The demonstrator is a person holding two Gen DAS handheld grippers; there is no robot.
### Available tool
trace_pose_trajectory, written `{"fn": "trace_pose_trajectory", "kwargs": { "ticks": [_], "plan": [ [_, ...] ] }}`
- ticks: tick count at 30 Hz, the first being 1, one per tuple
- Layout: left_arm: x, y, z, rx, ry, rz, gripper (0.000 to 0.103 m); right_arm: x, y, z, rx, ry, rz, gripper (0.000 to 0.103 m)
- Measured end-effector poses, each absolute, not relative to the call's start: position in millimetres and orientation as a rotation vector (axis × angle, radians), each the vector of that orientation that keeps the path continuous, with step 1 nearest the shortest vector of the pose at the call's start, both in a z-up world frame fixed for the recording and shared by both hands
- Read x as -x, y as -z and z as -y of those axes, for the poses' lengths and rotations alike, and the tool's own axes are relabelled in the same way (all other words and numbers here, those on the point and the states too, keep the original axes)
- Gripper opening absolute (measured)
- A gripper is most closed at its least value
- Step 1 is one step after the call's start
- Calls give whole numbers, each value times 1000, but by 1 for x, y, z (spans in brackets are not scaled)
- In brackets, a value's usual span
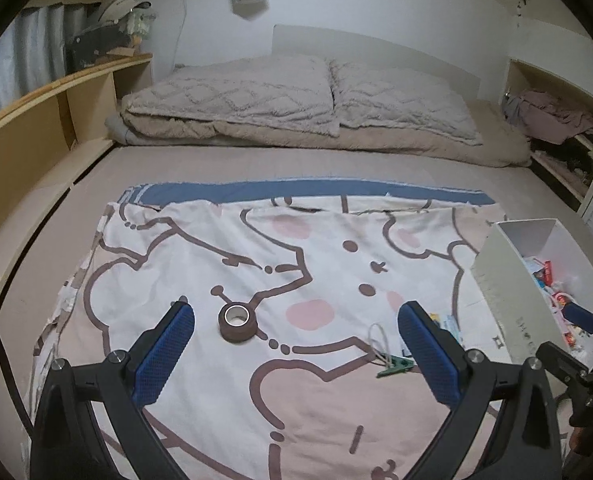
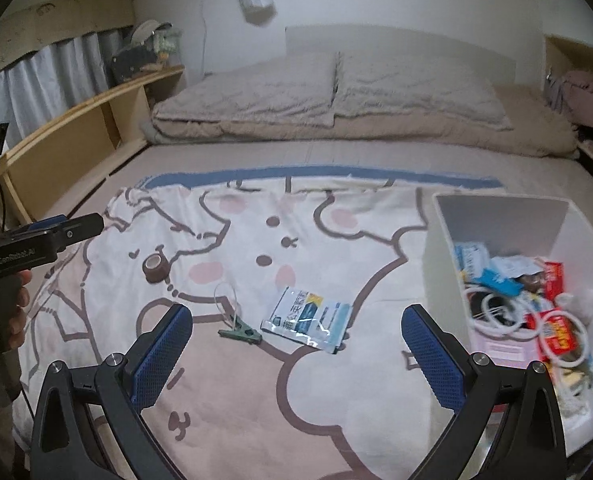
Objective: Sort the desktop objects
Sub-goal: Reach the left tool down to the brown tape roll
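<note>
The white box (image 2: 440, 240) holds packets and white cable coils. A brown tape roll (image 1: 235, 322), green clip (image 2: 240, 334) and foil packet (image 2: 306, 318) lie on cloth. Both grippers, left (image 1: 296, 354) and right (image 2: 296, 354), gape empty.

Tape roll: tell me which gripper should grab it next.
Left. The tape roll lies just ahead of the open left gripper, near its left finger. From the open right gripper it sits far off to the left, beyond the clip.
</note>
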State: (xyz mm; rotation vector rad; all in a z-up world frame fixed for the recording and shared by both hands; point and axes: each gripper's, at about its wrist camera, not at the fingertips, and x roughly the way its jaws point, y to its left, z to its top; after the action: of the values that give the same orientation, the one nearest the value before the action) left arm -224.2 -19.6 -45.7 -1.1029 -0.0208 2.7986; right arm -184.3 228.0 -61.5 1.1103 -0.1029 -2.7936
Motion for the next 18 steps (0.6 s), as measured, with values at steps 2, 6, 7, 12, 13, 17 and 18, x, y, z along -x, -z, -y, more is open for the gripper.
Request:
{"fn": "trace_pose_trajectory", "kwargs": {
  "ticks": [2, 6, 7, 12, 13, 17, 18],
  "plan": [
    [233, 55, 21, 1125, -2789, 24, 102, 195, 73, -225, -1151, 2776, 107, 103],
    [252, 76, 27, 1195, -2788, 19, 102, 214, 96, -221, -1215, 2753, 119, 103],
    [257, 81, 30, 1207, -2788, 22, 102, 220, 102, -220, -1233, 2746, 121, 103],
    [282, 107, 46, 1281, -2768, 99, 102, 249, 131, -220, -1319, 2725, 129, 103],
    [287, 112, 48, 1303, -2770, 104, 102, 254, 135, -221, -1336, 2723, 132, 103],
    [308, 134, 58, 1374, -2794, 75, 102, 277, 155, -225, -1406, 2723, 151, 103],
    [313, 140, 60, 1388, -2801, 60, 102, 283, 159, -226, -1421, 2726, 157, 103]
  ]
}}
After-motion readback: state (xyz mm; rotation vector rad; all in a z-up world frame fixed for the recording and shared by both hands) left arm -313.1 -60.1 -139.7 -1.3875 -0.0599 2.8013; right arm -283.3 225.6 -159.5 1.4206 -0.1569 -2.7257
